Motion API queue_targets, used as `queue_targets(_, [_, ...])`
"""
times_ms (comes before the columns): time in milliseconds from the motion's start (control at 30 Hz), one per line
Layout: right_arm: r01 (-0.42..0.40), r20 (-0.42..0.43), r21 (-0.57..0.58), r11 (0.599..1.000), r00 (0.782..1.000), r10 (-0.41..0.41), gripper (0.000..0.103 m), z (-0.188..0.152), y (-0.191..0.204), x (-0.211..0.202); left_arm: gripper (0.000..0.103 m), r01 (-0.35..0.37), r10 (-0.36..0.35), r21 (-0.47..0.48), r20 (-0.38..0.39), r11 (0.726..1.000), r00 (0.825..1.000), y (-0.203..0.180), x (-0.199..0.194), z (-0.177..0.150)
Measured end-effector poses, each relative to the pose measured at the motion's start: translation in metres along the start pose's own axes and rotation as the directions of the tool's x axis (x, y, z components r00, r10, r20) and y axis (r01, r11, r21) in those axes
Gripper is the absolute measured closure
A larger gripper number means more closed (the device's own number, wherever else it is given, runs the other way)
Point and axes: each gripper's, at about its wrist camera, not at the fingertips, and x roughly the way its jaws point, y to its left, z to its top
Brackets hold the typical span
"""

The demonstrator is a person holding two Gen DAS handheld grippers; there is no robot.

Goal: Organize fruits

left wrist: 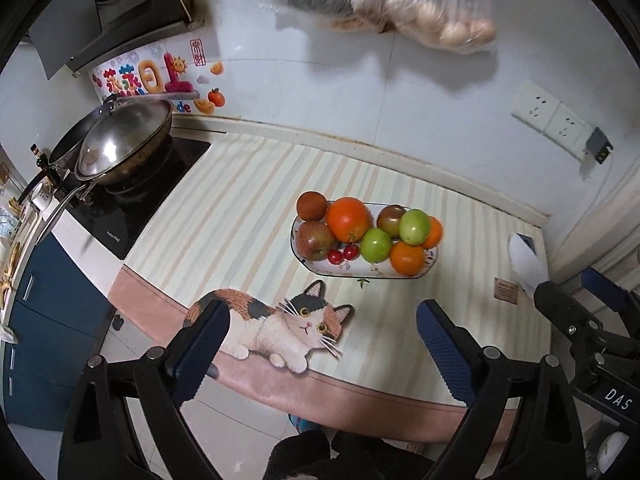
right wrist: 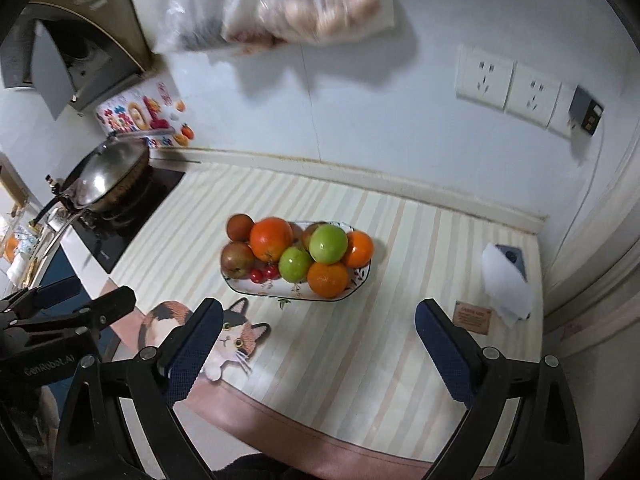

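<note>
An oval white plate stands on the striped mat, heaped with fruit: oranges, green apples, red apples, a dark round fruit and small red cherries. My left gripper hangs high over the mat's front edge, open and holding nothing. My right gripper is likewise open and bare, above the mat in front of the plate. Each gripper shows at the edge of the other's view.
A lidded wok sits on the black hob at the left. Plastic bags of food hang on the wall. White tissue with a phone lies at the right. Wall sockets are behind.
</note>
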Motion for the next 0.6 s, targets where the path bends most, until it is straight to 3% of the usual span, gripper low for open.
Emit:
queue_targets(300, [-0.027,0.045,-0.006,1.000,0.999,0.027,0.004,-0.007,0.003,-0.067,0.007,0.023,-0.023,-0.014,0.042,1.000,0.999,-0.003,-0.051,-0.011])
queue_targets(600, [-0.028,0.067,-0.001,1.000,0.997,0.028,0.004,-0.007,0.001,-0.097,0.007,0.013,-0.014,0.008,0.076,1.000,0.997,-0.007,-0.072,-0.014])
